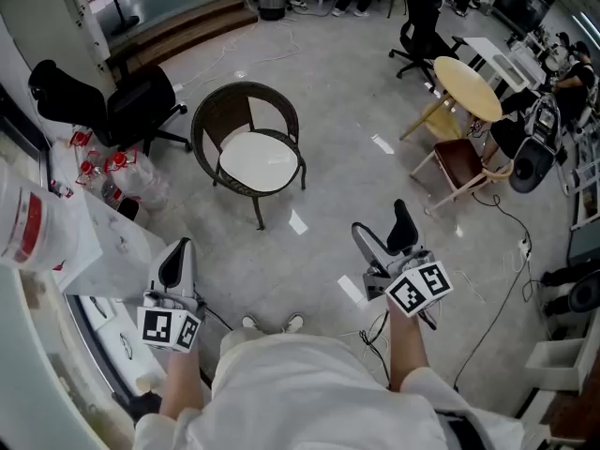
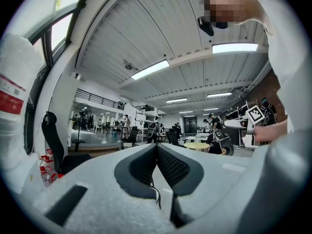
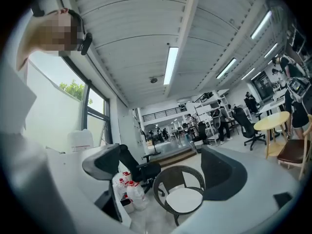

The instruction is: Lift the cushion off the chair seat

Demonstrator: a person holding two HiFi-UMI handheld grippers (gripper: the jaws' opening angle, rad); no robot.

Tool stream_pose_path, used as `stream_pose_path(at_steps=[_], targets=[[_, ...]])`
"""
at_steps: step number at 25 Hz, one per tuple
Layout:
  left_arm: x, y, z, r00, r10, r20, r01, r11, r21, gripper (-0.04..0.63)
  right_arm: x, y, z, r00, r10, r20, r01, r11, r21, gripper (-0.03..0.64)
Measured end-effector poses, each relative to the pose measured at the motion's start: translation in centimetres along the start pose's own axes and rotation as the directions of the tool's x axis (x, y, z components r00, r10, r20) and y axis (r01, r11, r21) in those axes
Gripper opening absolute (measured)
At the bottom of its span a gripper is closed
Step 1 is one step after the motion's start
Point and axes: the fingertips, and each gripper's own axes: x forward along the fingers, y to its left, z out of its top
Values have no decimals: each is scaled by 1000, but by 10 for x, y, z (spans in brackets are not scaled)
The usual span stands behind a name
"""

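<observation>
Down at 6 o'clock in the head view you've got both tools, held out in front of the person. So, left tool [image 1: 176,261]: clenched, jaws pressed flat together with nothing in them, and its own gripper view shows the dark pads [image 2: 170,165] meeting. Right tool [image 1: 386,234]: released, jaws spread wide, not gripping anything.

The white cushion [image 1: 258,160] is lying flat on the seat of the round dark wicker chair [image 1: 225,111], well apart from both tools. From the left tool it's at roughly 1 o'clock, from the right tool about 10 o'clock. In the right gripper view the cushion shows far off through the gap between the open jaws, low and centre. Neither tool is touching it. What lies between the tools and the chair is just grey floor [image 1: 323,204].

Other stuff around: a black office chair [image 1: 131,106] at 9 o'clock of the wicker one, just beside it. Some clear bottles with red caps [image 1: 117,172] are on the floor at about 8 o'clock. A big white jug with a red label [image 1: 23,223] is out at the left edge. Off at 3 o'clock there's a round yellow tabletop [image 1: 466,87], tilted, and a small chair with a brown seat [image 1: 459,162] near it. A black cable [image 1: 511,279] trails across the floor at 4 o'clock.
</observation>
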Motion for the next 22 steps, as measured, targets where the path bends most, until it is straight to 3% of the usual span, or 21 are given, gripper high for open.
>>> stream_pose_path(at_steps=[4,12,18,22], targets=[[3,-10,0,1000,5,1,-5,1000,12,15,-1,-14,-7,1000,20,-20,-20,999,30,568],[9,-3,-10,999,35,-41,-34,999,17,15,21,-19,-44,988,72,-139,-63,996,68,569],[42,18,-49,994,41,-102,-44,999,-32,15,60,-34,-86,970,76,-232,-52,993,108,569],[91,49,-77,992,37,-121,-49,994,-96,15,104,-55,-103,953,63,-298,-39,996,86,569]])
